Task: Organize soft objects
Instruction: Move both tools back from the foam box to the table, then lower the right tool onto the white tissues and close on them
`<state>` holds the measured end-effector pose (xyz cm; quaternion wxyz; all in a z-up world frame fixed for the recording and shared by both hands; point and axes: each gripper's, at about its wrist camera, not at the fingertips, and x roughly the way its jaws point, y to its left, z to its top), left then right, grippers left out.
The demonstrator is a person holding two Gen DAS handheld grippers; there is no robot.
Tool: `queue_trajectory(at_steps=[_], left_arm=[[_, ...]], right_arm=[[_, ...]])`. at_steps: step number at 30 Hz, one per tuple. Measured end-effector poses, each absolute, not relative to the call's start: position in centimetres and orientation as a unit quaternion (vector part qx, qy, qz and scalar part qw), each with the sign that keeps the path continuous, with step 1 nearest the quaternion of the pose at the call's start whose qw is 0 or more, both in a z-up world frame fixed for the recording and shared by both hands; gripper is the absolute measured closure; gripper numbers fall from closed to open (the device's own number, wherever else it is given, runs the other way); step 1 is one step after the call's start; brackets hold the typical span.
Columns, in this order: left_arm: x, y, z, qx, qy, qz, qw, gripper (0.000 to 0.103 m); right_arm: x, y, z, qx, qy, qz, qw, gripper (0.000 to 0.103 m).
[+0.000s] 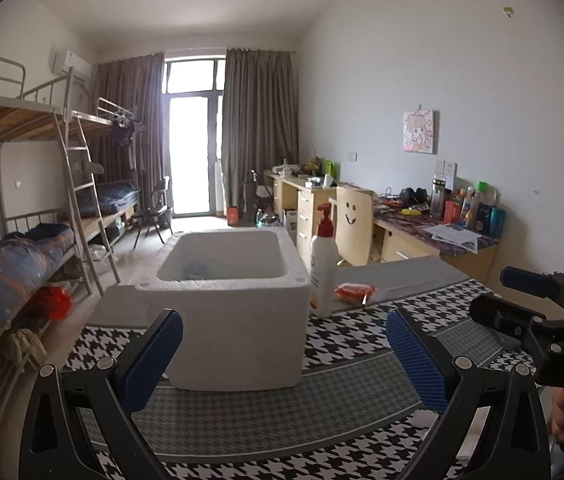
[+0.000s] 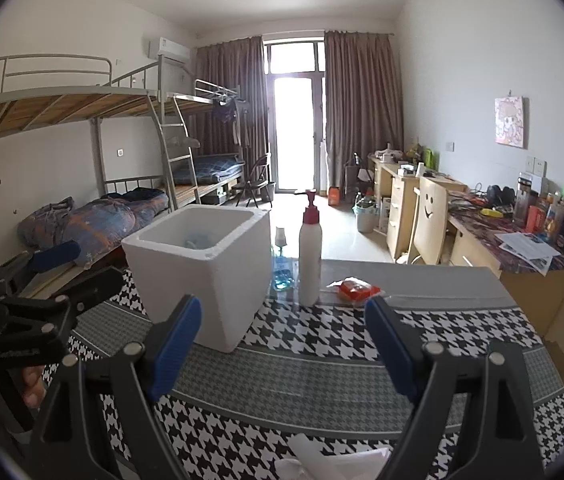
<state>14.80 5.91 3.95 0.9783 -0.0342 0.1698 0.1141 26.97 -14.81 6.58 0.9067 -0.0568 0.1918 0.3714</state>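
Nearest the lens, low in the frame of the left wrist view: left gripper (image 1: 284, 354), blue pads (image 1: 149, 364) spread wide, released, nothing between them. Same in the right wrist view — right gripper (image 2: 282, 346) splayed apart and holding nothing, with a crumpled white tissue (image 2: 334, 460) at the bottom edge just beneath it, lying on the houndstooth tablecloth (image 2: 322, 364). Further up, mid-frame: white foam box (image 1: 237, 312), open-topped, upright on the cloth, with something pale blue (image 2: 195, 240) glimpsed inside — too dim to name. Just right of the box, a white pump bottle (image 1: 324, 268) with red top, upright; beside that, an orange packet (image 1: 356, 292) lying flat. Behind the box in the right wrist view, a blue-liquid bottle (image 2: 282, 268), partly hidden. Far back: bunk beds (image 1: 41, 184) at left, desks (image 1: 422, 232) at right, curtained window (image 1: 193, 136) at centre.
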Motion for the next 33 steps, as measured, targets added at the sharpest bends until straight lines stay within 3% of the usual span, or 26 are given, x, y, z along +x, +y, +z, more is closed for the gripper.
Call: queue_trajectory(at_steps=[33], left_arm=[[14.7, 1.6, 1.1, -0.042, 0.194, 0.048, 0.979, 0.001]], right_arm=[[25.7, -18.5, 2.2, -0.053, 0.22, 0.338, 0.914, 0.016]])
